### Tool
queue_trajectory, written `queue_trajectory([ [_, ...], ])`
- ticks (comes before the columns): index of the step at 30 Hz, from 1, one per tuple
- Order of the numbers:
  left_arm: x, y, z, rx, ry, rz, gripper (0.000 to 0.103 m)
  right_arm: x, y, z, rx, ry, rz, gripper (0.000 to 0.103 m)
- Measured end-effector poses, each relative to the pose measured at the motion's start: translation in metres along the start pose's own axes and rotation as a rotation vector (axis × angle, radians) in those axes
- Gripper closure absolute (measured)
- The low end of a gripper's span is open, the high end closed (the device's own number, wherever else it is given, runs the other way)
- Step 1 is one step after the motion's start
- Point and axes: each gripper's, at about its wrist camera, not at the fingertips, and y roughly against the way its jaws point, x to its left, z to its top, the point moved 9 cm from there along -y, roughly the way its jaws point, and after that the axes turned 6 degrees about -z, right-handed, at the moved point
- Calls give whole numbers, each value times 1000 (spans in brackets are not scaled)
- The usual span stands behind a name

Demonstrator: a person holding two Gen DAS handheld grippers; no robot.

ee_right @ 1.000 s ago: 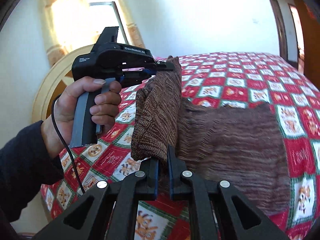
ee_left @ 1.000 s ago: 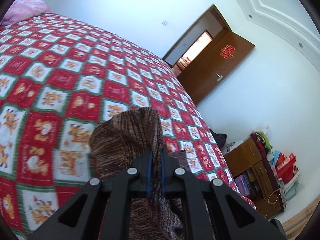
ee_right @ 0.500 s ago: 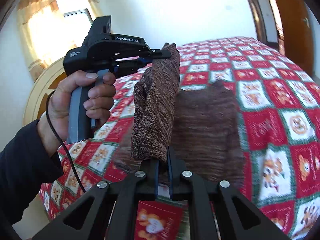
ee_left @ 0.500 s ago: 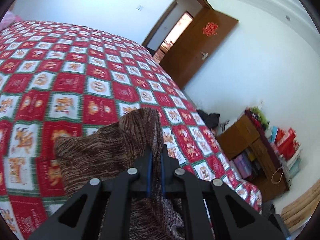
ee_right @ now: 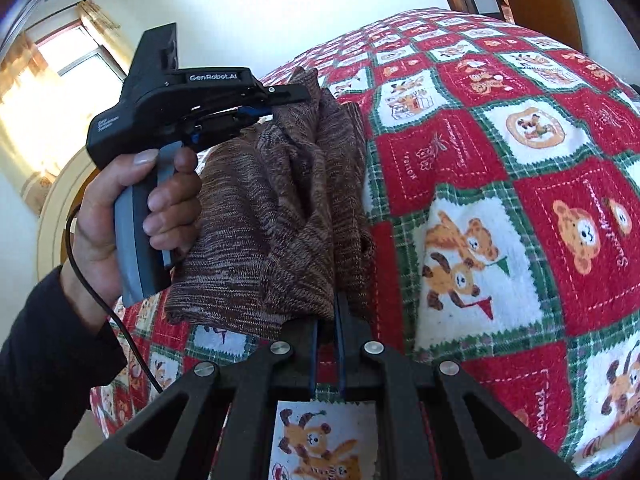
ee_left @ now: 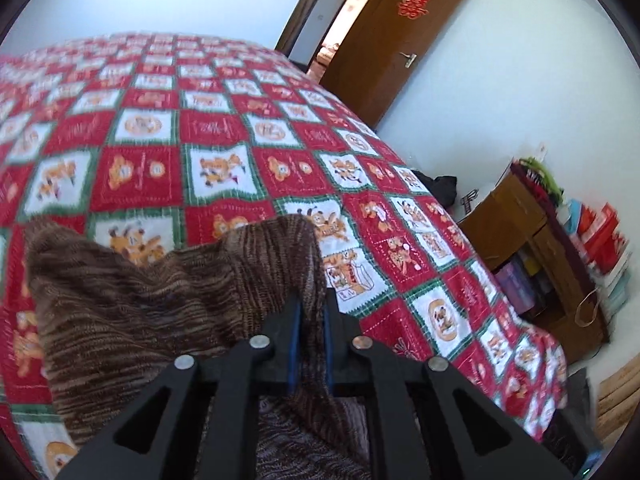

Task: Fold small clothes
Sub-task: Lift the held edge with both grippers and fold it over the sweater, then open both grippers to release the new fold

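Observation:
A small brown knit garment (ee_left: 132, 304) hangs between my two grippers above the bed. My left gripper (ee_left: 310, 308) is shut on one edge of it. In the right wrist view the garment (ee_right: 272, 216) drapes in folds, lifted off the bedspread. My right gripper (ee_right: 326, 312) is shut on its lower edge. The left gripper (ee_right: 296, 96), held in a hand, pinches the upper edge further away. The part of the garment below the left gripper trails down out of view.
A bed with a red, white and green teddy-bear bedspread (ee_left: 224, 120) fills both views. A brown door (ee_left: 384, 40) stands beyond it. A wooden cabinet (ee_left: 532, 248) with books and boxes stands at the right of the bed. A window with curtains (ee_right: 60, 72) is behind the hand.
Both grippers have carried the garment toward the bed's foot and door side. More of it has come off the bedspread and now hangs bunched between them. Both stay shut.

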Motion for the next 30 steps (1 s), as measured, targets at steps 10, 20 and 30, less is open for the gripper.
queue_trajectory([
  [10, 38, 73, -48, -51, -288, 267, 72, -31, 45, 23, -181, -35, -155, 66],
  [20, 70, 80, -102, -50, -338, 415, 71, 48, 8, 82, -150, 201, -109, 66],
  [30, 64, 98, -124, -115, -262, 343, 33, 114, -79, 129, 9, 414, -111, 66],
])
